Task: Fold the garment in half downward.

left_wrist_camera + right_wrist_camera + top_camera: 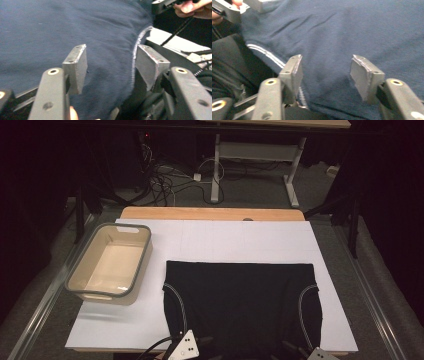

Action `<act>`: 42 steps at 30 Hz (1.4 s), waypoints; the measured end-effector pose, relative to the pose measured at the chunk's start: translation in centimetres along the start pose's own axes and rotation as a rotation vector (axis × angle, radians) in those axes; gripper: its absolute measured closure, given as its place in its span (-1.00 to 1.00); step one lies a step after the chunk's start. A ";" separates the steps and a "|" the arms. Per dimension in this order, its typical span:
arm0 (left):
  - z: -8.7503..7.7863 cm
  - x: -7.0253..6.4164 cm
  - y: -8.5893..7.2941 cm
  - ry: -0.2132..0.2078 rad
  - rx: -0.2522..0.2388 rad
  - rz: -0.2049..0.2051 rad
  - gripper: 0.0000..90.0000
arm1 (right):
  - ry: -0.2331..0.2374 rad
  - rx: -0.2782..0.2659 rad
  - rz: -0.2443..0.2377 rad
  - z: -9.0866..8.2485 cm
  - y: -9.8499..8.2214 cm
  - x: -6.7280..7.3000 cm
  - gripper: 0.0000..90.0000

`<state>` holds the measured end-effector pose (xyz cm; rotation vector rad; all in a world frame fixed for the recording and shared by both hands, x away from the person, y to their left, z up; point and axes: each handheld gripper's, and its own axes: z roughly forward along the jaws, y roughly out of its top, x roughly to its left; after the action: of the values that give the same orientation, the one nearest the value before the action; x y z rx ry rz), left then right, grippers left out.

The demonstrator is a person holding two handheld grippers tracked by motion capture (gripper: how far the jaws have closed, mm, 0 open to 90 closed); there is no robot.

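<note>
A dark navy garment with white stitched seams lies flat on the white sheet, near the table's front edge. My left gripper is at the garment's near left corner. In the left gripper view it stands open, its jaws apart over the cloth and a white seam between them. My right gripper is at the near right corner. In the right gripper view it is open too, with cloth lying under the gap and the pads clear of it.
A beige basket with a grey rim stands empty at the left on the white sheet. Beyond the sheet, a strip of wooden tabletop shows. Cables and a desk frame are on the floor behind.
</note>
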<state>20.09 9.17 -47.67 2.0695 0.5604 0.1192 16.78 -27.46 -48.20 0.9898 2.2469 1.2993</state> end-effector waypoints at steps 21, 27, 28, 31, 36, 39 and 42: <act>-3.2 6.7 -1.2 0.165 -0.010 -0.113 -0.61 | -0.146 -0.050 0.080 -0.5 -0.5 -4.8 -0.63; -3.9 7.9 -1.6 0.205 -0.022 -0.144 -0.73 | -0.182 -0.042 0.102 -0.8 -1.0 -5.9 -0.69; -4.0 8.0 -1.7 0.209 -0.023 -0.147 -0.74 | -0.188 -0.042 0.109 -0.9 -1.1 -6.1 -0.71; -4.3 8.5 -1.8 0.228 -0.022 -0.161 -0.88 | -0.200 -0.040 0.121 -1.1 -1.3 -6.5 -0.76; -4.6 9.0 -1.9 0.253 -0.029 -0.179 -1.00 | -0.223 -0.039 0.136 -1.3 -1.5 -7.1 -0.88; -4.7 9.3 -2.0 0.262 -0.028 -0.183 -1.00 | -0.227 -0.039 0.146 -1.3 -1.6 -7.3 -0.95; -4.8 9.6 -2.0 0.269 -0.034 -0.196 -1.00 | -0.230 -0.033 0.152 -1.2 -1.6 -7.4 -1.00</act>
<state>26.49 18.05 -48.05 1.9664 0.9158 0.2927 20.53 -34.11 -49.18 1.2499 2.0049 1.2086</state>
